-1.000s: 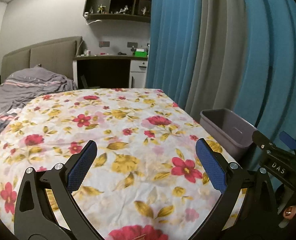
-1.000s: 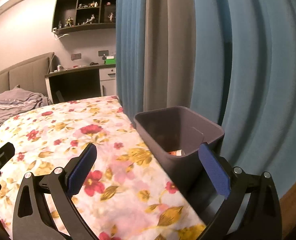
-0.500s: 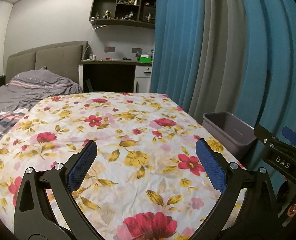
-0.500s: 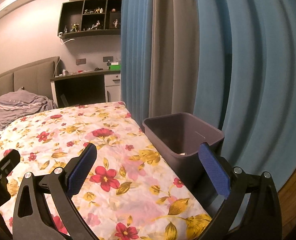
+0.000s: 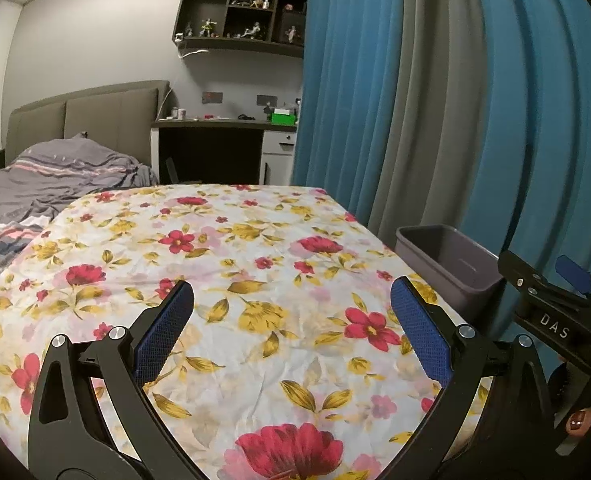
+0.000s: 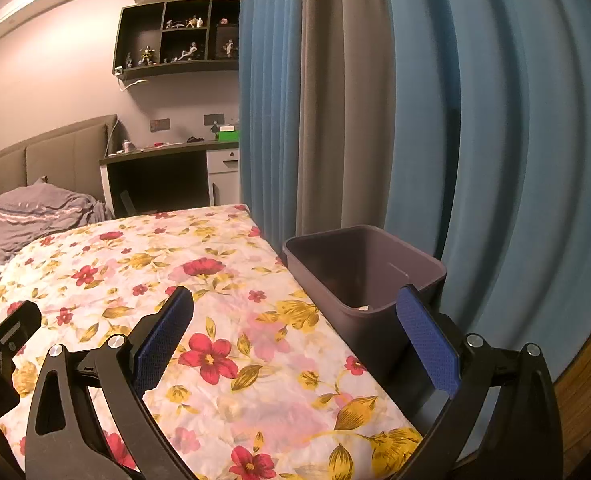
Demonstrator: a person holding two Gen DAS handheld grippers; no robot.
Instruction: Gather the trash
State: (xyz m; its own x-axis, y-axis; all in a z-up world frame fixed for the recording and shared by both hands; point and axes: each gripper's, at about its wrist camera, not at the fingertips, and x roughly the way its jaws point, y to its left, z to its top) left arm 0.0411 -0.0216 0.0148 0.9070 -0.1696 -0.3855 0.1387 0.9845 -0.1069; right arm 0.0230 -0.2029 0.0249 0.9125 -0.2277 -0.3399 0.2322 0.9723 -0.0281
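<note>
1. Left gripper [image 5: 291,328]: lower centre of its view, jaws spread wide, nothing between the blue pads, hovering over the floral bedsheet [image 5: 223,264]
2. Grey trash bin [image 5: 451,266]: right of centre in the left view, beside the bed's edge, in front of the blue curtain [image 5: 495,120]
3. Right gripper [image 6: 295,334]: lower centre of its view, jaws wide apart and empty
4. Same bin [image 6: 365,276] right of centre; a small pale scrap [image 6: 364,308] lies inside, kind unclear
5. Bedsheet surface carries no loose item in either view
</note>
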